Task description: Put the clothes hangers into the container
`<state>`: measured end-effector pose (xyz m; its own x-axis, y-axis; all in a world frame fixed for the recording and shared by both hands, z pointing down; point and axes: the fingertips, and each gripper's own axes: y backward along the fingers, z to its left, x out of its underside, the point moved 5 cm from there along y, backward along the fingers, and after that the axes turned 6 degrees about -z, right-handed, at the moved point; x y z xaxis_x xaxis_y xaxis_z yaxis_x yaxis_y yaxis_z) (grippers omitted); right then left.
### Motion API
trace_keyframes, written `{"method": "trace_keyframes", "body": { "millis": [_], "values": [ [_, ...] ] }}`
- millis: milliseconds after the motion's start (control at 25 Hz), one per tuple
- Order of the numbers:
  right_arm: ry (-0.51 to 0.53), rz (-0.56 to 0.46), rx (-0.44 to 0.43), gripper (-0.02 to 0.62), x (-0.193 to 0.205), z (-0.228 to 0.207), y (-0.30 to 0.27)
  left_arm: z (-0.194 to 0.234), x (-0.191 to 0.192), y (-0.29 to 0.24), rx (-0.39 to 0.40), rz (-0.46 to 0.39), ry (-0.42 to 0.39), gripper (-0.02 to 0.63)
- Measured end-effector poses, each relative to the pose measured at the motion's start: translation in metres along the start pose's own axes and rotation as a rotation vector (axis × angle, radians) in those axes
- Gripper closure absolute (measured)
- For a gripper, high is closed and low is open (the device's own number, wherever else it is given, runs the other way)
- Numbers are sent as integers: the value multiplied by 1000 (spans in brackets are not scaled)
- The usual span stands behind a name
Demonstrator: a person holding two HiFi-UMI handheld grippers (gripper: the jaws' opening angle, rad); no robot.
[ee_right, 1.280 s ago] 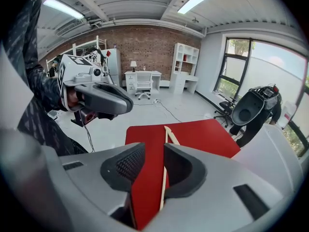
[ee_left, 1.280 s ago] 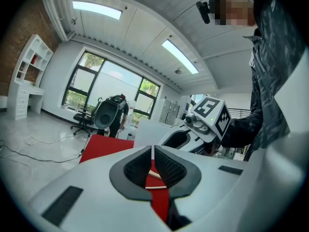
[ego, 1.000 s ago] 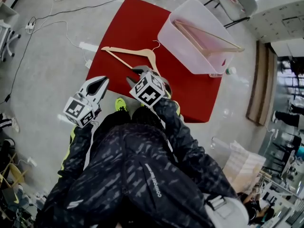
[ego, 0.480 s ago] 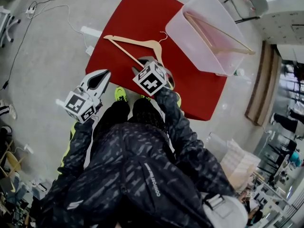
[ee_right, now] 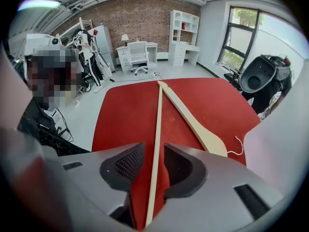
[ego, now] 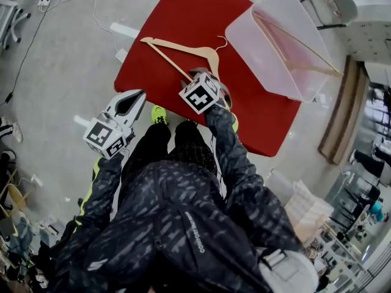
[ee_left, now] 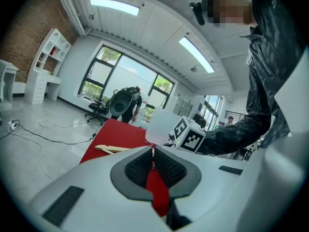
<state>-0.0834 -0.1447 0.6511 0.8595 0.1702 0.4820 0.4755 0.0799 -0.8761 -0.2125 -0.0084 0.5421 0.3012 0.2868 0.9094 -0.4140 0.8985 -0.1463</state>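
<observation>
A wooden clothes hanger (ego: 183, 49) lies flat on the red table (ego: 177, 11). My right gripper (ego: 197, 73) points steeply down over the hanger's near end. In the right gripper view the hanger's thin bar (ee_right: 158, 124) runs between the open jaws of my right gripper (ee_right: 153, 150), with a gap on each side. My left gripper (ego: 138, 96) hangs off the table's near left corner, shut and empty, its jaws closed in the left gripper view (ee_left: 153, 150). The translucent container (ego: 269, 17) stands tilted at the table's far right, with a second hanger (ego: 302, 46) inside.
Cables (ego: 67, 5) and a white power strip (ego: 125, 29) lie on the grey floor left of the table. The person's legs and yellow shoes (ego: 157, 113) stand at the table's near edge. A white desk and shelves (ee_right: 140, 50) line the brick wall.
The right gripper has come down onto the table, so that the hanger's bar now lies between its jaws. The left gripper has sunk a little and stays shut.
</observation>
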Motion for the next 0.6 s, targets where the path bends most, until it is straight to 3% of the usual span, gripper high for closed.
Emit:
{"method": "trace_keyframes", "body": {
  "millis": [600],
  "values": [
    [-5,71,-3,489,5,-7,-24,14,-2,9,-28,-15,22,594]
  ]
}}
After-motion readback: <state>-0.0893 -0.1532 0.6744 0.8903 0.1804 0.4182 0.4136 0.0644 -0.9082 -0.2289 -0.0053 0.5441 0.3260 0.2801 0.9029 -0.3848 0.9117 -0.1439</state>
